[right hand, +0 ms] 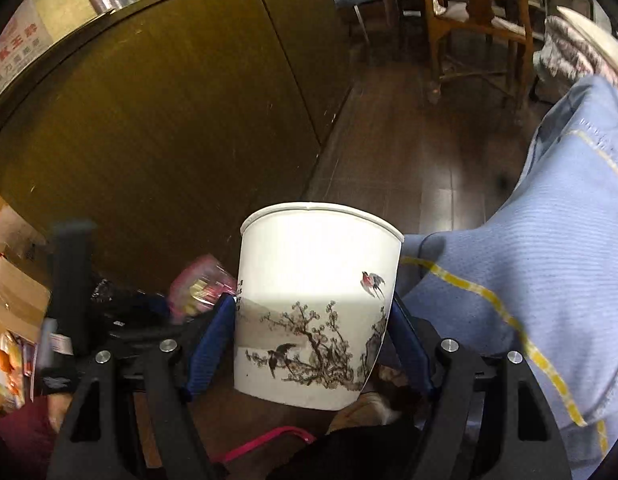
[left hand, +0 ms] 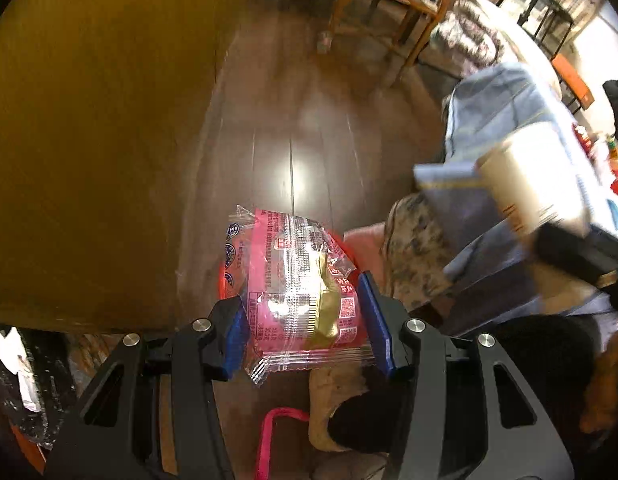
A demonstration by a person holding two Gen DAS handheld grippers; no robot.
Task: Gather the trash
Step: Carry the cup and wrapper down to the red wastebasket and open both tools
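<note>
- The left gripper [left hand: 305,324] has its jaws set fairly narrow, and its blue pads [left hand: 373,320] press on both sides of a pink and clear snack wrapper [left hand: 293,280].
- The wrapper is crinkled and stands up out of the jaws, above the dark wood floor [left hand: 301,120] and beside a brown cabinet door [left hand: 89,140].
- The right gripper [right hand: 313,336] has its jaws spread wide, closed on a white paper cup [right hand: 317,300] printed with ink branches and birds.
- The blue pads [right hand: 213,344] touch the cup's lower wall on either side; the cup stands nearly upright with its rim away from the camera.
- In the left wrist view, the cup [left hand: 529,180] appears blurred at the right, held by the other gripper [left hand: 577,252].
- In the right wrist view, the wrapper [right hand: 197,288] shows blurred at the left, near the cup but apart from it.
- A blue cloth with a yellow stripe [right hand: 529,260] hangs just right of the cup.
- Wooden chairs [right hand: 477,20] stand well beyond on the floor.
</note>
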